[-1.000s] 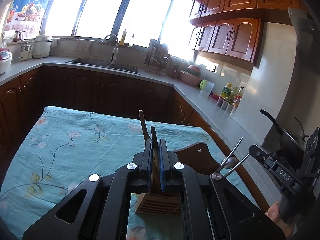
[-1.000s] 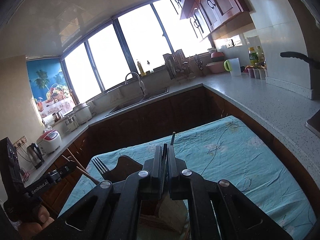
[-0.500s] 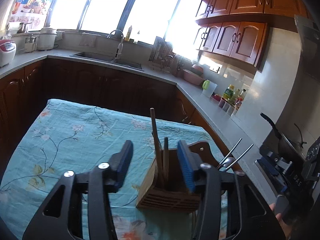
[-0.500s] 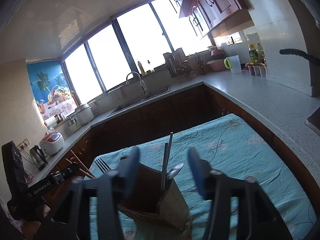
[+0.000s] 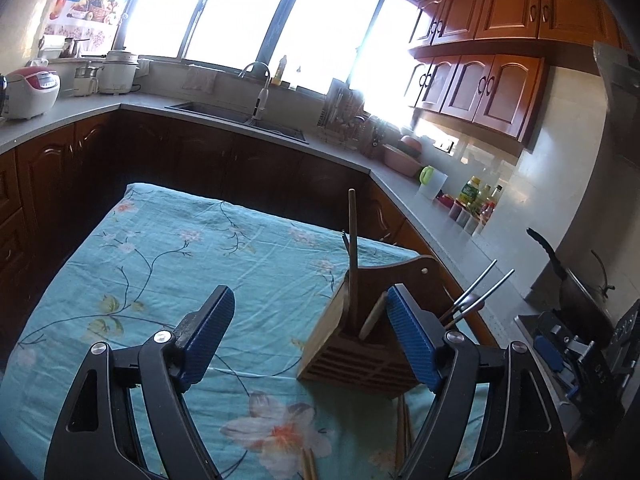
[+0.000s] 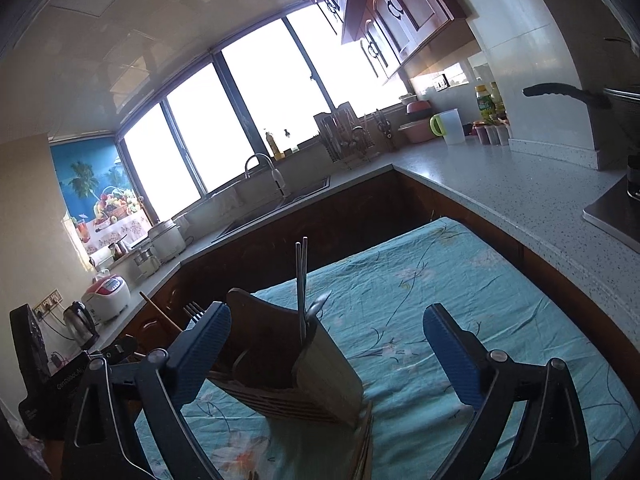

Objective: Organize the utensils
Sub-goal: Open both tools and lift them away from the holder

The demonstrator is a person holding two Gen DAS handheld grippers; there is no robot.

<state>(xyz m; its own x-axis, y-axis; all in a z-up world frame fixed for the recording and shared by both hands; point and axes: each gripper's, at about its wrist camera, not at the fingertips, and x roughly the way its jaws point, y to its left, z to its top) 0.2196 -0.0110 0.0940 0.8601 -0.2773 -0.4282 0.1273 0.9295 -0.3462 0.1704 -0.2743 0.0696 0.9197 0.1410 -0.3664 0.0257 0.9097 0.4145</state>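
Wooden utensil holder [image 5: 360, 344] standing on the floral tablecloth [image 5: 160, 264], toward the table's right edge and nearer its front than its far edge. Inside, toward the left compartment: a wooden stick [image 5: 353, 256] rising nearly upright, a pale wooden handle [image 5: 372, 316] leaning beside it. Toward the right compartment: metal chopsticks [image 6: 301, 280] side by side, with a spoon bowl [image 6: 318, 308] just beside them. Fork tines [image 6: 195, 311] showing at the holder's left side in the right wrist view, partly hidden behind a finger. Loose wooden chopsticks [image 5: 402, 432] lying flat on the cloth just in front of the holder's base, apparently not yet stowed. Left gripper [image 5: 308, 336] with jaws wide apart, nothing between them, its right finger just beside the holder's right wall. Right gripper [image 6: 326, 354] likewise spread wide and empty, straddling the holder. Risks, as a judgement: with fingers this close to the holder's walls, a sideways brush likely to nudge or tip the holder and spill its tall contents; thin chopsticks lying flat on soft cloth hard to pinch cleanly, so prone to rolling, splaying, or dragging folds of cloth along; closeness to the right edge leaving little margin for anything knocked loose.
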